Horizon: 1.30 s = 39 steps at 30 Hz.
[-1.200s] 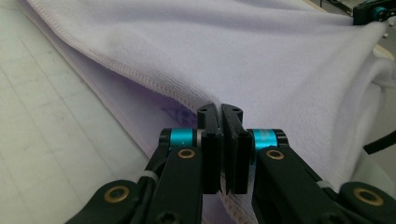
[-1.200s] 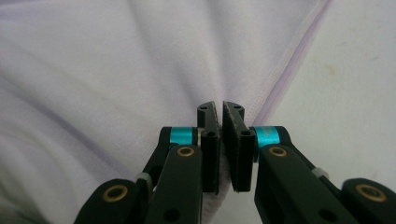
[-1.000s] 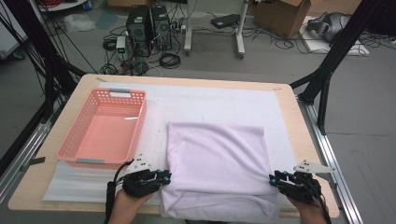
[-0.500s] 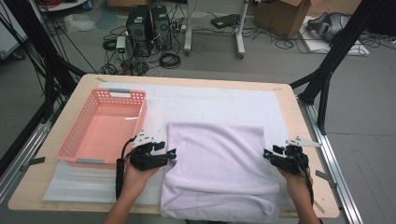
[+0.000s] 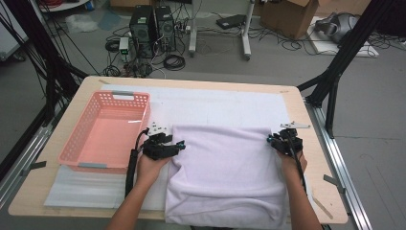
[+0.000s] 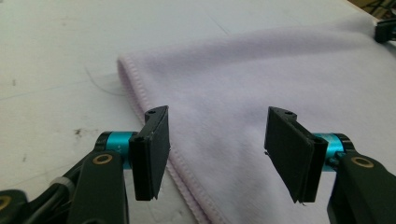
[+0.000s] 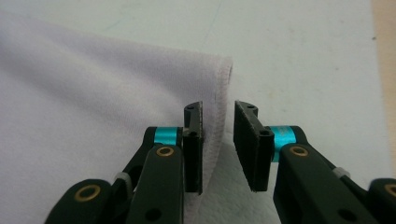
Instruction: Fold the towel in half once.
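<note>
A folded lilac towel (image 5: pixel 225 167) lies on the white mat, its near end hanging at the table's front edge. My left gripper (image 5: pixel 180 143) is at the towel's left side near the far corner. In the left gripper view the towel (image 6: pixel 261 70) runs under the left gripper (image 6: pixel 218 114). Its jaws have just been opening and stand wide, pressing nothing. My right gripper (image 5: pixel 269 140) is at the far right corner. Its jaws (image 7: pixel 218 107) have just been closing and straddle the towel's hemmed edge (image 7: pixel 219 93), with a gap still showing between the pads.
A pink plastic basket (image 5: pixel 76 143) stands empty at the left, close to my left hand. The white mat (image 5: pixel 215 105) covers most of the wooden table (image 5: pixel 306 124). Past the far edge are computer towers, cables and frame legs on the floor.
Both hands have moved from the towel's near corners along its sides to the far corners. The left jaws stand wider than before. The towel has kept its place.
</note>
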Motion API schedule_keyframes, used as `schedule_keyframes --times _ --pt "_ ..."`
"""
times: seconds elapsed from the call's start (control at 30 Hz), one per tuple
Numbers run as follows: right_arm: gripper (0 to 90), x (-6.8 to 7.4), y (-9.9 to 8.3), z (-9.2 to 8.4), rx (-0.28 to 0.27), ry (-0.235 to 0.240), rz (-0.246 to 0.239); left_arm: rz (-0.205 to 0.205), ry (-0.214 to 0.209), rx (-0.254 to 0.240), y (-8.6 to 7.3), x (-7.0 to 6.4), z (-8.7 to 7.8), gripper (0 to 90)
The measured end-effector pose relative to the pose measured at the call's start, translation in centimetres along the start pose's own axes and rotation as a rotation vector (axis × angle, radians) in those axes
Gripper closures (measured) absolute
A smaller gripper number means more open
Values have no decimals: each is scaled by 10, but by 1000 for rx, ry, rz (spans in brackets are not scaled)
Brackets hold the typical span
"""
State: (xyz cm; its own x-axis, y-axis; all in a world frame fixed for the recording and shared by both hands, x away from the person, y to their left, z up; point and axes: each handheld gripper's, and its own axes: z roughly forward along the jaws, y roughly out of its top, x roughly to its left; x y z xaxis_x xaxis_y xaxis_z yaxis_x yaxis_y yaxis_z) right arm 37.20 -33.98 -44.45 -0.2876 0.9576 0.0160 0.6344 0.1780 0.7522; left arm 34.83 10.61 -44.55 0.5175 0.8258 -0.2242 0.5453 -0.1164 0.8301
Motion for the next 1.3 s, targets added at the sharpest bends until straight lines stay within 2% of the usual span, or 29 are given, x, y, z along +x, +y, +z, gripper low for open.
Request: schedule_keyframes --times 0.07,0.1,0.17,0.23,0.4,0.5,0.57,0.67,0.8,0.83,0.9,0.97,1.0,1.03,1.07,1.1,1.17,1.3 --pt "646 -3 -1 -3 -17 52 28 1 27 6 -1 3 3 402" --pt "617 -3 -2 -6 -29 61 32 1 38 10 -1 5 5 401" --pt "579 -5 -3 -12 -52 84 46 2 48 31 1 5 11 401" --pt "531 -6 -3 -14 -39 109 50 -4 58 75 4 6 16 394" --pt "496 4 -10 -9 28 102 -15 55 120 85 7 0 24 386" --pt "493 9 -12 -11 25 118 -17 67 136 88 7 -2 24 400" --pt "503 13 -13 -13 37 116 -42 71 154 84 7 -3 25 407" --pt "514 15 -16 -15 30 114 -44 76 184 90 7 -4 25 372" --pt "533 16 -18 -15 20 105 -28 75 178 92 7 -4 25 355" --pt "568 17 -18 -16 17 102 -27 73 177 91 7 -4 25 376" --pt "648 17 -20 -16 5 104 5 65 166 84 7 -3 24 485" --pt "776 18 -22 -15 -9 126 11 63 157 82 7 -2 24 561" --pt "821 19 -23 -15 -14 148 16 56 144 78 6 -3 24 631" --pt "831 20 -22 -15 -13 144 1 52 98 80 6 -3 24 735" --pt "837 20 -22 -15 -13 148 -1 63 101 82 6 -5 25 837" --pt "842 18 -22 -15 -11 162 11 62 103 82 7 -5 25 844" --pt "848 12 -22 -15 -12 199 53 18 96 78 8 -2 24 851" --pt "854 10 -20 -13 -28 179 46 -18 96 53 14 2 25 853"
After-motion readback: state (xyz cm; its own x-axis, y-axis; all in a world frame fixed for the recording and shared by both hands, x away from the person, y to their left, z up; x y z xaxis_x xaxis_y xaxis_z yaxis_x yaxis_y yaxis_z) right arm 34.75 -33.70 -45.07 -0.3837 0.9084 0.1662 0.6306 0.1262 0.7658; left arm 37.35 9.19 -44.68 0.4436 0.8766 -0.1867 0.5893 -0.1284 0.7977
